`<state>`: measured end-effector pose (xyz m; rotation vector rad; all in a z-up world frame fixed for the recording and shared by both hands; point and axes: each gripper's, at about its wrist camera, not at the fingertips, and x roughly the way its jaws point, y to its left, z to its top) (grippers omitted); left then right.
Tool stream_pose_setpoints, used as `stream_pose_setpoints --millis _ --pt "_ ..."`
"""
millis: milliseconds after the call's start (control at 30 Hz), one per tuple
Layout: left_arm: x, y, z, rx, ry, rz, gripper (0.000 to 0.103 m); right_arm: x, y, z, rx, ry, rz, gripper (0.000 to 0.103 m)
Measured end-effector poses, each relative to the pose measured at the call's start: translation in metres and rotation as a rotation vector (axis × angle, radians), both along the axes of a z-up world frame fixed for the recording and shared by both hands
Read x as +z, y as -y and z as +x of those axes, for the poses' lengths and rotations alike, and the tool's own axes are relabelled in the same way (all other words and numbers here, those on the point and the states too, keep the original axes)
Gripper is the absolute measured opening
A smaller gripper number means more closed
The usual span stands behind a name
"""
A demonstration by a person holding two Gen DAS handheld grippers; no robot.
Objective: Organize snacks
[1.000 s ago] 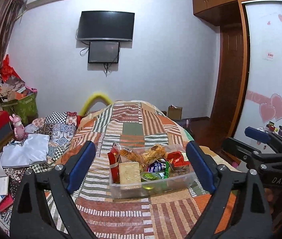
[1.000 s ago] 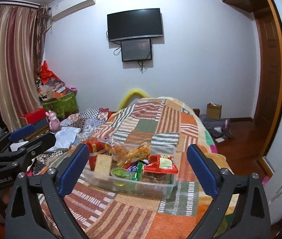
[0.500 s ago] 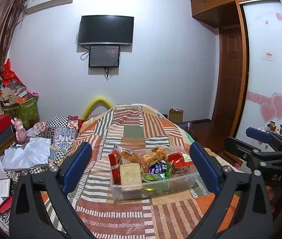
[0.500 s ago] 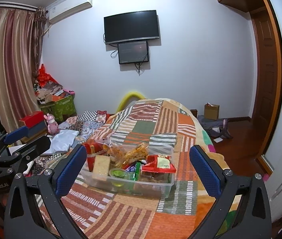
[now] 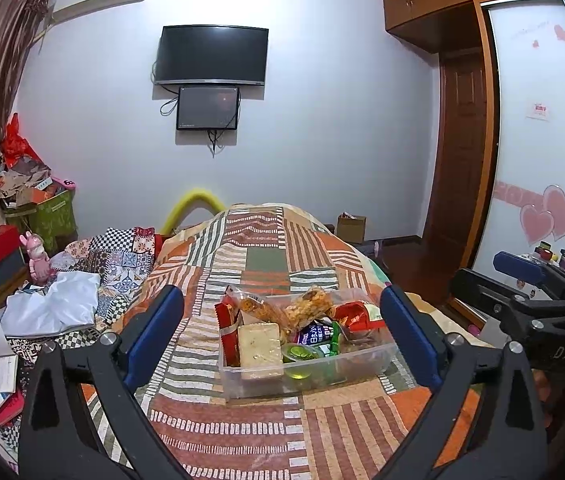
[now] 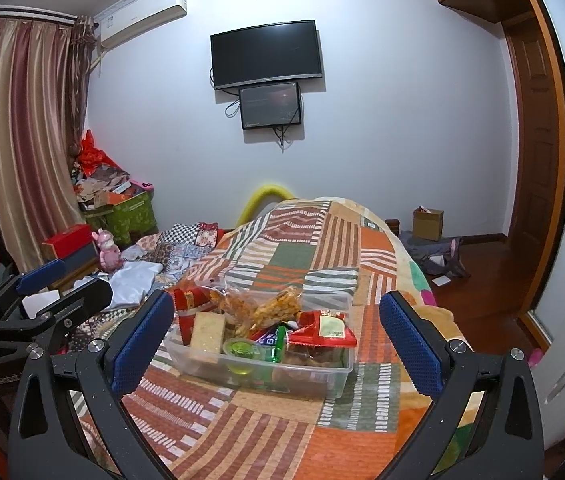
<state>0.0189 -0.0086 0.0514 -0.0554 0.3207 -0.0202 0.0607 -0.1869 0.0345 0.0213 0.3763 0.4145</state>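
Both grippers, left gripper [image 5: 282, 328] and right gripper [image 6: 276, 330], stand wide apart and empty before the clear snack bin [image 5: 314, 376] on the bed [image 5: 266, 240]; the left one has just been opening.

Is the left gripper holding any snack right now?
No, the left gripper stands wide open short of the clear bin, and every snack lies inside that bin.
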Motion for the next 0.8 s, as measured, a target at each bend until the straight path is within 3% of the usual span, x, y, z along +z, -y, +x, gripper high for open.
stream_pose_setpoints --millis 800 --pt "0.0009 0.0016 0.0011 -0.015 -0.008 0.0 0.1 0.0029 -0.0007 -0.0034 0.002 0.004 0.002 0.103"
